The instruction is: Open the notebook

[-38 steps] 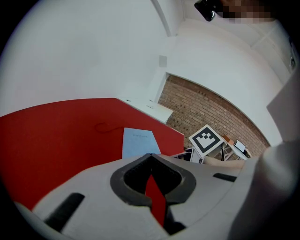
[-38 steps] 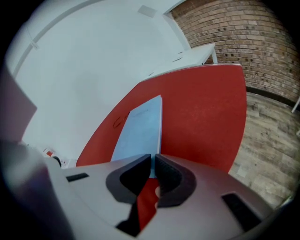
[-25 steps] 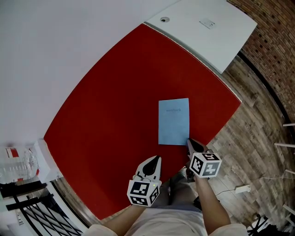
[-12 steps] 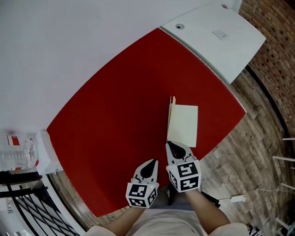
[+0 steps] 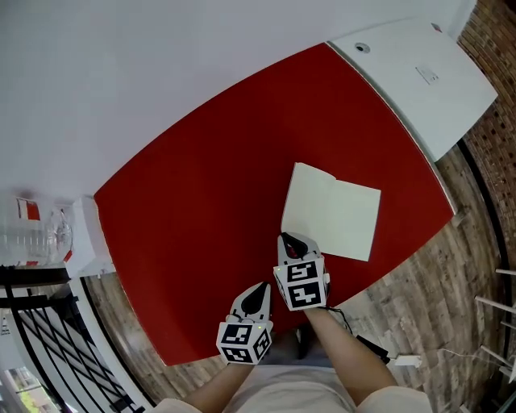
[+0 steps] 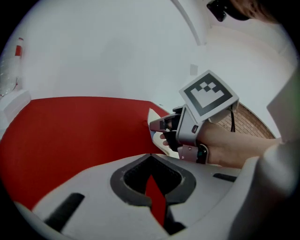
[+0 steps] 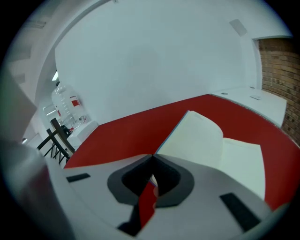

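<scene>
The notebook (image 5: 334, 211) lies open on the red table (image 5: 193, 177), two cream pages up, a thin blue cover edge showing at its left. My right gripper (image 5: 292, 242) sits at the near left corner of the left page, jaws closed on that corner of the cover. In the right gripper view the open notebook (image 7: 206, 140) spreads out just past the right gripper (image 7: 152, 158). My left gripper (image 5: 260, 289) hovers shut over the table's near edge, left of and behind the right one, holding nothing. From the left gripper (image 6: 151, 157) I see the right gripper (image 6: 157, 125) at the notebook's corner (image 6: 154, 117).
A white counter (image 5: 419, 73) adjoins the table's far right end. A white shelf with a clear plastic bottle (image 5: 32, 238) and a black rack (image 5: 32, 323) stand at the left. Wooden floor (image 5: 435, 290) and a brick wall (image 5: 492, 24) lie to the right.
The right gripper took the closed blue notebook's near right corner, lifted the cover and swung it over to the left. The notebook now lies open. The left gripper barely moved.
</scene>
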{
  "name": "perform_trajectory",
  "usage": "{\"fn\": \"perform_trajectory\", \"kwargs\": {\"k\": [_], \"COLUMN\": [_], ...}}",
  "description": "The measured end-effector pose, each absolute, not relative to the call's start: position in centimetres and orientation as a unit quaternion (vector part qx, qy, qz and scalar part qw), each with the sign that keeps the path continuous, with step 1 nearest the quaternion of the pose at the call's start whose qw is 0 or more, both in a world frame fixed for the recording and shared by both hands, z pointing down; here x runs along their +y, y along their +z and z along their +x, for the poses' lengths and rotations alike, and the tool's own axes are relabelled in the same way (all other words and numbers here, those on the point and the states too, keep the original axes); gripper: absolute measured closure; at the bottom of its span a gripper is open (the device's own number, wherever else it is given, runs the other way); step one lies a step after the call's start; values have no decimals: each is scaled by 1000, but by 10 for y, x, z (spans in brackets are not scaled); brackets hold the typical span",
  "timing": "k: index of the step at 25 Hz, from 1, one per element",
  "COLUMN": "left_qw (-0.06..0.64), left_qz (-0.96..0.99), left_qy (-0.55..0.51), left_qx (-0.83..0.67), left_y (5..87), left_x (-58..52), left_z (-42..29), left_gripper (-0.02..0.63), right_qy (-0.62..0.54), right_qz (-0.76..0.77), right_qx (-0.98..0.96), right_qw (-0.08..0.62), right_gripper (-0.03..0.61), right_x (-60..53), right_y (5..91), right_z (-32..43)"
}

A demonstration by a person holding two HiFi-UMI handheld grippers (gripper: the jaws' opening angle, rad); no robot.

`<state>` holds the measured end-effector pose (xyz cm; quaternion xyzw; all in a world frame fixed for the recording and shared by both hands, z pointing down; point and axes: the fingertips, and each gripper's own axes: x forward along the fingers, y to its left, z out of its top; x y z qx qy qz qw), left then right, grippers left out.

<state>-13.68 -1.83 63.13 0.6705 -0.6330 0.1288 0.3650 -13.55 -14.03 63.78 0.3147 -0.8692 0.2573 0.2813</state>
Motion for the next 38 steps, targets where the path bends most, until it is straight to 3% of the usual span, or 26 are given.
{"fn": "perform_trajectory", "kwargs": {"k": [9, 14, 24, 28, 38], "left_qw": [373, 380, 381, 381, 367], "left_qz": [637, 627, 630, 633, 655], "left_qy": [116, 112, 109, 113, 113], "left_qx": [-665, -670, -668, -664, -651], "left_y": [637, 645, 645, 646, 636], "left_x": [3, 10, 8, 10, -1], "left_z": [-180, -192, -198, -196, -181], "left_gripper": [609, 609, 609, 609, 609], "right_qy": [236, 229, 214, 227, 221], "right_qz": [293, 293, 302, 282, 294], "right_qx": [-848, -842, -847, -859, -878], "right_qw": [373, 390, 382, 362, 306], "right_gripper": [569, 569, 568, 485, 483], "right_x": [-133, -128, -126, -120, -118], "right_y": [709, 727, 726, 724, 667], "right_z": [-168, -174, -179, -185, -160]}}
